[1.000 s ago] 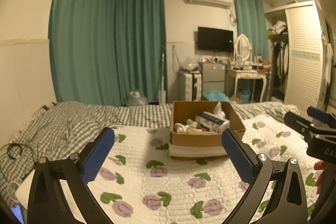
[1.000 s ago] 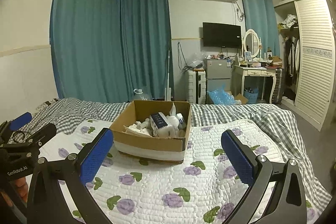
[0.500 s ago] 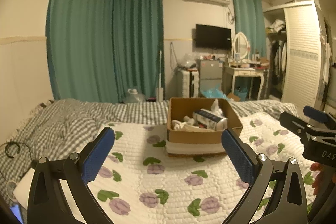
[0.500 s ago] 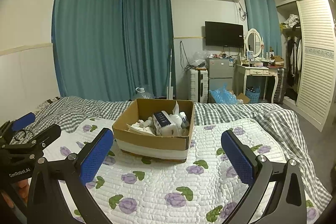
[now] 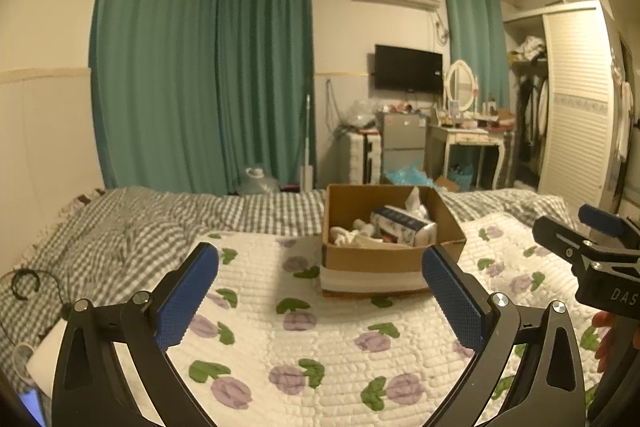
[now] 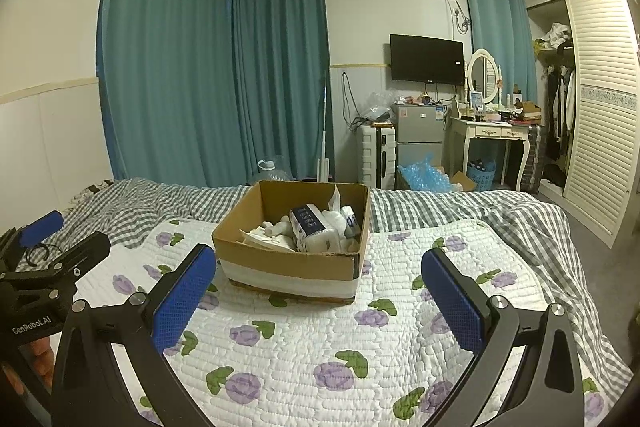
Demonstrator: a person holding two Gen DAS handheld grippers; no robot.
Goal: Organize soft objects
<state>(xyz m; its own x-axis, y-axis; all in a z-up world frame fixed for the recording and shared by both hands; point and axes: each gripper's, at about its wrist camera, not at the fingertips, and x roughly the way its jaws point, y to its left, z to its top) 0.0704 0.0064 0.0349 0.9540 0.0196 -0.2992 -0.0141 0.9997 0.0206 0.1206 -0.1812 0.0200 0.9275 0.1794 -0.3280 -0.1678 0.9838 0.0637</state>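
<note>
An open cardboard box [image 5: 390,259] [image 6: 288,263] stands on the white floral quilt [image 5: 320,339] [image 6: 320,339] of the bed. It holds a blue and white tissue pack [image 5: 400,229] [image 6: 310,227] and several white soft items. My left gripper [image 5: 320,301] is open and empty, above the quilt, short of the box. My right gripper [image 6: 318,297] is open and empty, also short of the box. Each gripper shows at the edge of the other's view, the right one [image 5: 592,247] and the left one [image 6: 48,259].
A grey checked blanket [image 5: 120,231] [image 6: 460,211] covers the far and left parts of the bed. A black cable [image 5: 24,283] lies at the bed's left edge. Beyond the bed stand teal curtains, a small fridge [image 6: 418,135], a dressing table [image 6: 496,135] and a wardrobe [image 6: 596,115].
Both grippers have drifted slightly relative to the box; it sits a little lower in both views and looks a bit nearer. Both stay open and empty.
</note>
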